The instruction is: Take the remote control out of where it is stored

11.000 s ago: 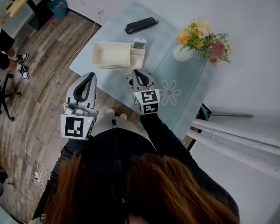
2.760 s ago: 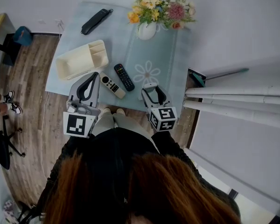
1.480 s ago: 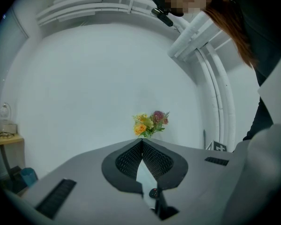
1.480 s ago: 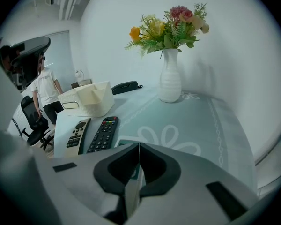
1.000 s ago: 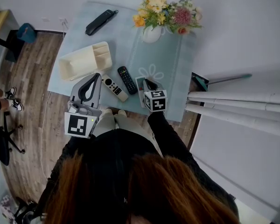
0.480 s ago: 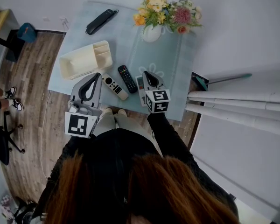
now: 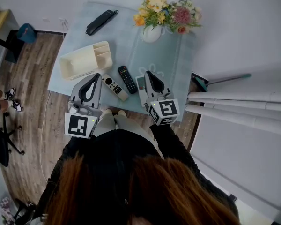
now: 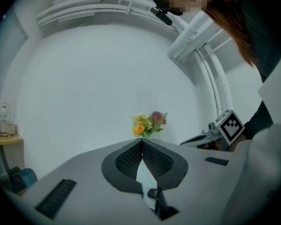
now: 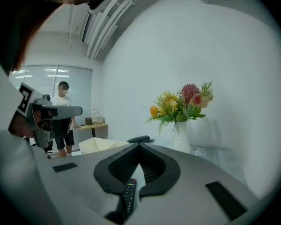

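Three remotes lie side by side on the pale blue tablecloth (image 7: 178, 64) near its front edge: a white one (image 7: 114, 87), a black one (image 7: 127, 79) and a light one (image 7: 139, 84) half hidden under my right gripper. The cream organizer tray (image 7: 84, 60) stands behind them with nothing in it. My right gripper (image 7: 149, 73) hangs above the light remote, shut and holding nothing. My left gripper (image 7: 95, 75) hovers shut and without a load at the front edge, just left of the white remote. The black remote (image 9: 128, 194) shows below the right gripper (image 9: 139, 145) in its own view.
A white vase of flowers (image 7: 152, 31) stands at the back of the table and a black case (image 7: 100, 21) lies at the back left. White pipes (image 7: 234, 111) run along the right, close to the table corner. A person (image 9: 63, 121) stands far off.
My right gripper has lifted off the light remote and levelled out, staying shut. The left gripper and the remotes have not moved.
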Demonstrator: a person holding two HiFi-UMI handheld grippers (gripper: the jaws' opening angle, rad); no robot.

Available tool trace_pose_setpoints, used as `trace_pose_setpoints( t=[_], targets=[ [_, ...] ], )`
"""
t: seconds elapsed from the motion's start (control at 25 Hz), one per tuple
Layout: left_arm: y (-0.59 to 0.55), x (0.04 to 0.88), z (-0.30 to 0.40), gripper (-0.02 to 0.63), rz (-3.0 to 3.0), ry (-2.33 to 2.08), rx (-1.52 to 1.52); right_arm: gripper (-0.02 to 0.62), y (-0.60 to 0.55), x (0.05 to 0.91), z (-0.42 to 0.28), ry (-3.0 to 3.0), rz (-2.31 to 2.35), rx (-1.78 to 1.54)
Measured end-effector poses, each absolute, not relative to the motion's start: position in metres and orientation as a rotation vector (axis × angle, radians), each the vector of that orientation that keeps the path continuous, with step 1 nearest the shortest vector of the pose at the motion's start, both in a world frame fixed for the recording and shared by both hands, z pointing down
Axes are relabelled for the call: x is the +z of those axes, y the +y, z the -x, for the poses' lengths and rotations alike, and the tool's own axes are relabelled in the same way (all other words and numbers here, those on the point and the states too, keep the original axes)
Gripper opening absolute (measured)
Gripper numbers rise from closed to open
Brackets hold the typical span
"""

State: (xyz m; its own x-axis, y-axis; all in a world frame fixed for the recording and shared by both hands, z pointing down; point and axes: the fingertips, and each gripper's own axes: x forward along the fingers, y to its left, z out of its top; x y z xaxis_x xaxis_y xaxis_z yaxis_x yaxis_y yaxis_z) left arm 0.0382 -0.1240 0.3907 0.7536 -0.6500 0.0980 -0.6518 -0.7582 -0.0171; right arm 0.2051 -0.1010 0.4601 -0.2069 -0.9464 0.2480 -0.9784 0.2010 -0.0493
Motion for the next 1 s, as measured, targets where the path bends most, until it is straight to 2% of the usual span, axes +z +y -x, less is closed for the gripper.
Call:
trace_pose_setpoints(
  t=[1.0],
  targets=[
    [-0.118, 0.389, -0.037, 0.006, -2.931, -1.079, 0.146, 0.014, -0.07, 0.393, -0.19, -2.358, -1.893, 0.165]
  ],
)
